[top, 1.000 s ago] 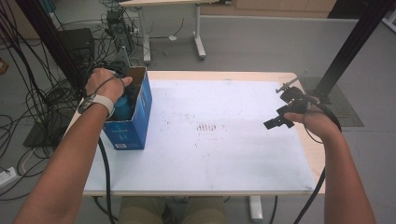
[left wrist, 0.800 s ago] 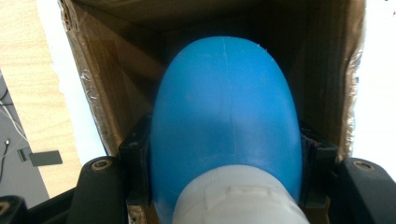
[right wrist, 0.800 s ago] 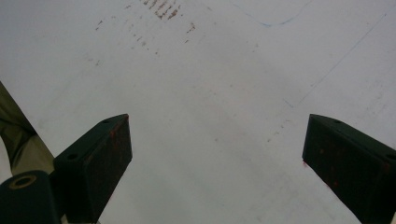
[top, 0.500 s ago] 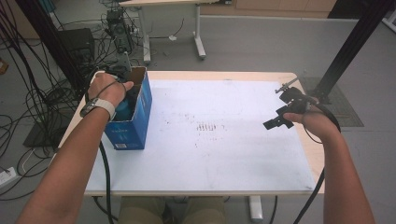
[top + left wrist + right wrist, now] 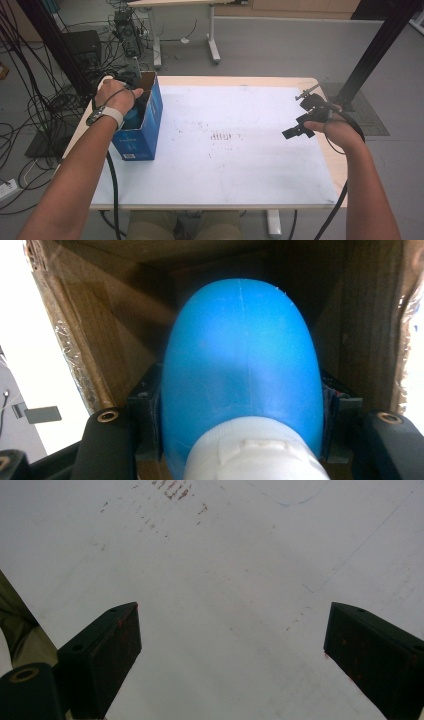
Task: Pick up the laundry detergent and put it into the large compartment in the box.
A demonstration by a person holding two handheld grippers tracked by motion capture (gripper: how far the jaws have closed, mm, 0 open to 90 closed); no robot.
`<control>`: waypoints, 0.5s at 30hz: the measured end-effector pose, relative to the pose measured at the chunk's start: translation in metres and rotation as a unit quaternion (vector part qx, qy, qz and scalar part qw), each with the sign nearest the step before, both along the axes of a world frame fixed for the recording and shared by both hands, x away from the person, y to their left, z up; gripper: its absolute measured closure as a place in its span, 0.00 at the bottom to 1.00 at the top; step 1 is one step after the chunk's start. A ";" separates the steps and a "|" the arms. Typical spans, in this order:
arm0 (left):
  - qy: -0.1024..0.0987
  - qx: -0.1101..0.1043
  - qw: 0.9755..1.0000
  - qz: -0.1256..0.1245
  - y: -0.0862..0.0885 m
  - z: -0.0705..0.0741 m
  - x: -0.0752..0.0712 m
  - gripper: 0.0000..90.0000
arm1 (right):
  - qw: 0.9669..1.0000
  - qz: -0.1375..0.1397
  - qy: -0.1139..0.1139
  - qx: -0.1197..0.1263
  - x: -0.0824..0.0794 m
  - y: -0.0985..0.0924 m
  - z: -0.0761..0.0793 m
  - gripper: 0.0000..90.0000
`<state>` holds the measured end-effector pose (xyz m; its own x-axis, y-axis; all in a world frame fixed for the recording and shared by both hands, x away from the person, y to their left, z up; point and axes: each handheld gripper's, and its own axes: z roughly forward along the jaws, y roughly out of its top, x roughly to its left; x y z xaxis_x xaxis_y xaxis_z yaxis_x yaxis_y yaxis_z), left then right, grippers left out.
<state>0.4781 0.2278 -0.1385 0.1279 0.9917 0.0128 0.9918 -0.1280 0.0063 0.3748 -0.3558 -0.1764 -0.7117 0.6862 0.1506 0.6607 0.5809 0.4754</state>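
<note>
- The left tongs [image 5: 131, 100] are clamped on a blue bottle with a white cap [image 5: 240, 385], held inside the blue cardboard box [image 5: 150, 125] at the desk's [image 5: 240, 165] left edge.
- The right tongs [image 5: 230, 650] gape wide with nothing between them, above bare desk.
- Judged step: the bottle is either being set in or lifted out; next, move straight along the box walls.

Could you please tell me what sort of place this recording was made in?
Probably a lab or workshop set up for recording. A white-topped table stands on a bare grey floor, loose cables run beside it, and black frame posts rise alongside. A second table stands behind.
</note>
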 end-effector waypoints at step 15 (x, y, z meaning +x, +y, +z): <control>0.000 -0.005 1.000 0.002 0.004 0.000 -0.001 0.42 | 1.000 0.002 0.000 -0.002 0.000 0.003 0.002 0.09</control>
<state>0.4775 0.2322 -0.1389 0.1246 0.9922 0.0038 0.9922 -0.1246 0.0079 0.3751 -0.3532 -0.1747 -0.7150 0.6833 0.1477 0.6576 0.5858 0.4737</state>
